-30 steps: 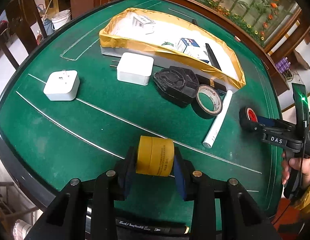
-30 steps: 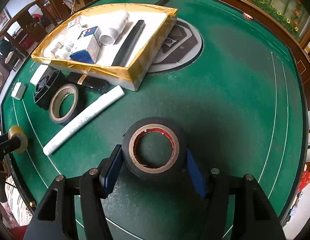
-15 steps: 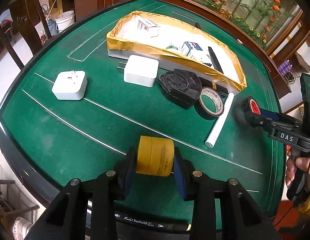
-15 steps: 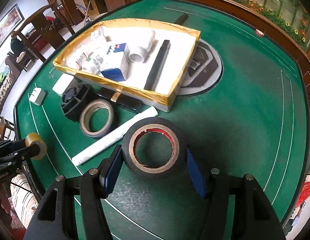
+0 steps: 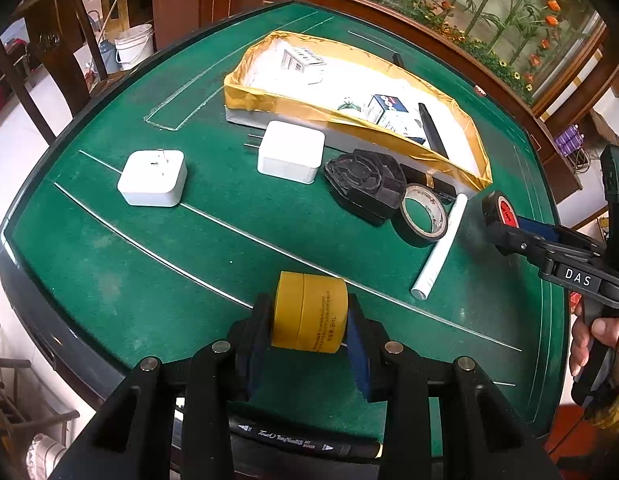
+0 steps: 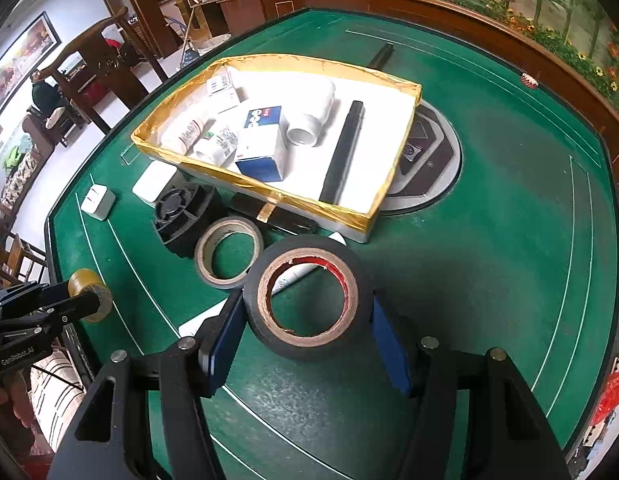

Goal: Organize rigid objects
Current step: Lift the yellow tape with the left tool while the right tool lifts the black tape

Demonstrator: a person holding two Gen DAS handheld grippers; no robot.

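Left wrist view: left hand-held gripper clenched on yellow tape roll, pads flat against both faces, lifted over green desk. Probably light, stiff, smooth-sided; best kept pinched across flat faces.

Right wrist view: right hand-held gripper grasping black tape roll across outer rim, near gold-lined tray. Rigid, light; curved rim likely slippery.

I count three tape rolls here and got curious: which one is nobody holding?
The grey-edged roll with the beige core, lying flat on the green table beside the black fan. The yellow roll and black roll each sit between a hand-held gripper's pads.
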